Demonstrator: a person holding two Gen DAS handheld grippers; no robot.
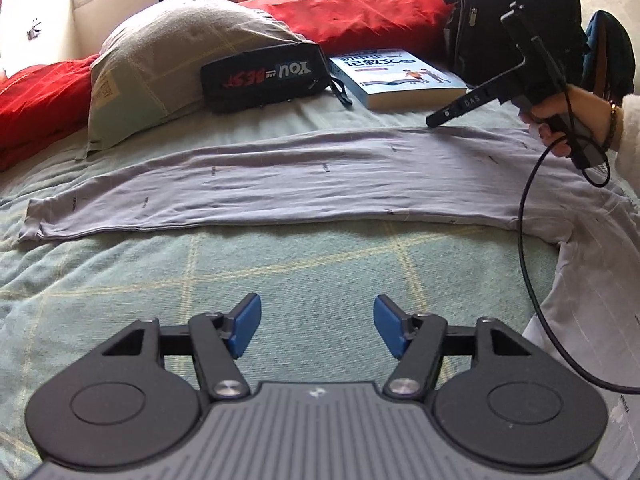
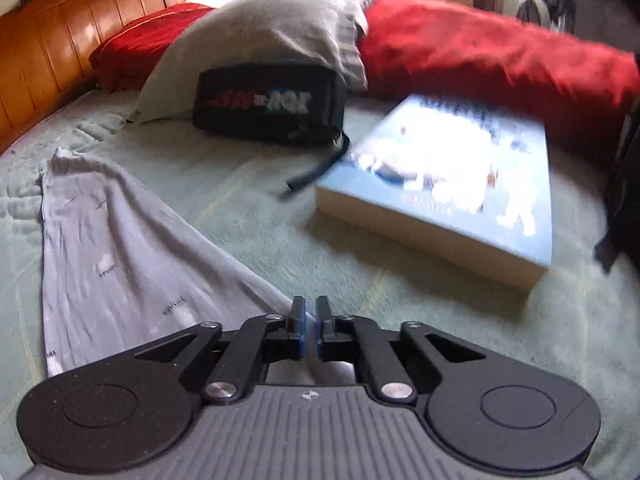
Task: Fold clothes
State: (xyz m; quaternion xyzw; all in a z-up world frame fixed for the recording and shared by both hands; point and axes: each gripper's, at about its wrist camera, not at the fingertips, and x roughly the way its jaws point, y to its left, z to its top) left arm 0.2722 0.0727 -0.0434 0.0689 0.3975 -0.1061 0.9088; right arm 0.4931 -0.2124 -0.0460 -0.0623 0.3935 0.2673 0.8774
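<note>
Now, shirt [image 1: 280, 176]: spread as a long flat band on the bed [image 1: 200, 280], just in front of the book [image 1: 400, 76], running far out to the book's left; one end bends off toward the camera on the book's right. Probably laid flat so edges can be found and lifted cleanly.
Right claw [image 2: 311, 320]: fingers drawn together, tip down at the shirt's far edge, just in front of the book. Pale cloth seems to sit between the pads, though a true pinch cannot be confirmed. Likely placed there to take that edge.
Hand [image 1: 560, 120]: wrapped round the right claw's handle, to the book's right, angling the tool low toward the cloth.
Left claw [image 1: 316, 330]: fingers wide apart, holding nothing, over bare bed well in front of the book and short of the shirt's near edge. Looks ready to grasp.
Stage: fits either a shirt smoothed out for folding or one already doubled lengthwise; layers too flat to count.
Clutter: pouch [image 1: 264, 74] just left of the book, pillow [image 1: 168, 64] further left, both clear of the shirt.
</note>
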